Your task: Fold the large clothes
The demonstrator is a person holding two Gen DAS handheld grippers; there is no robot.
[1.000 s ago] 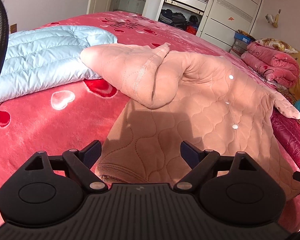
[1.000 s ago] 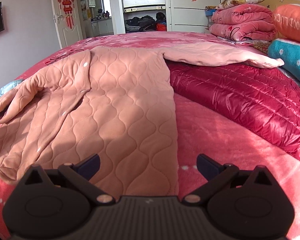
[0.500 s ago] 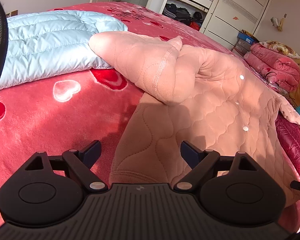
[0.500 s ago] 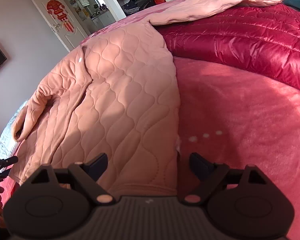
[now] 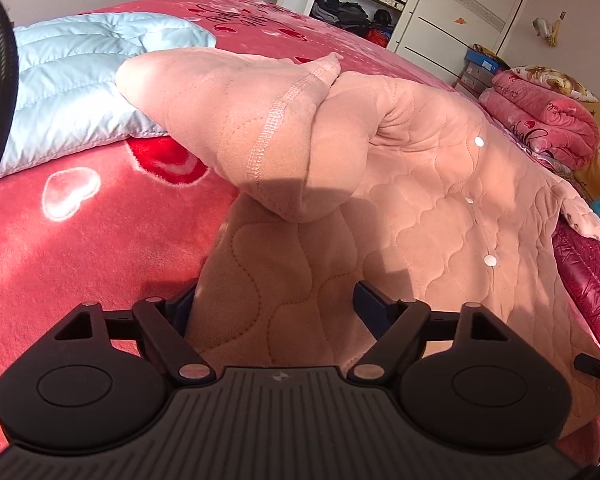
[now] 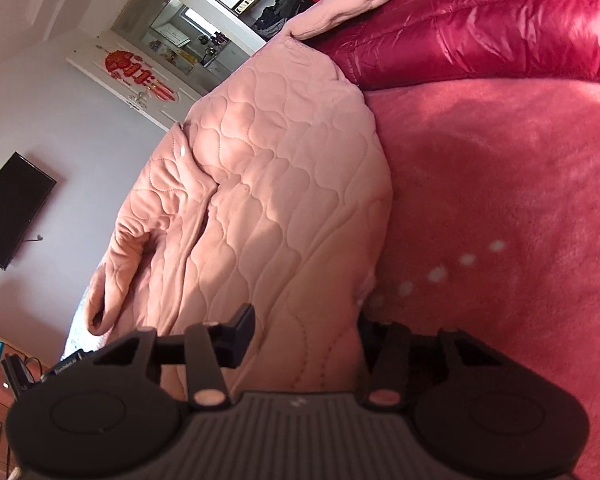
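A large pink quilted jacket (image 5: 440, 216) with white snap buttons lies spread on the red bed, one sleeve (image 5: 252, 128) folded over its body. My left gripper (image 5: 276, 300) is open, its jaws straddling the jacket's bottom hem at the left corner. In the right wrist view the same jacket (image 6: 260, 208) fills the middle. My right gripper (image 6: 304, 328) is open and tilted, its jaws on either side of the hem's right corner, the right finger partly hidden by the cloth.
A light blue down jacket (image 5: 72, 92) lies at the left on the red heart-patterned blanket (image 5: 60, 248). A dark red down jacket (image 6: 480, 24) lies on the right, under the pink sleeve. Folded quilts (image 5: 540, 120) and wardrobes stand beyond.
Both grippers have moved forward and down onto the jacket's bottom hem, the cloth now between their jaws. The right gripper has rolled to a tilt.
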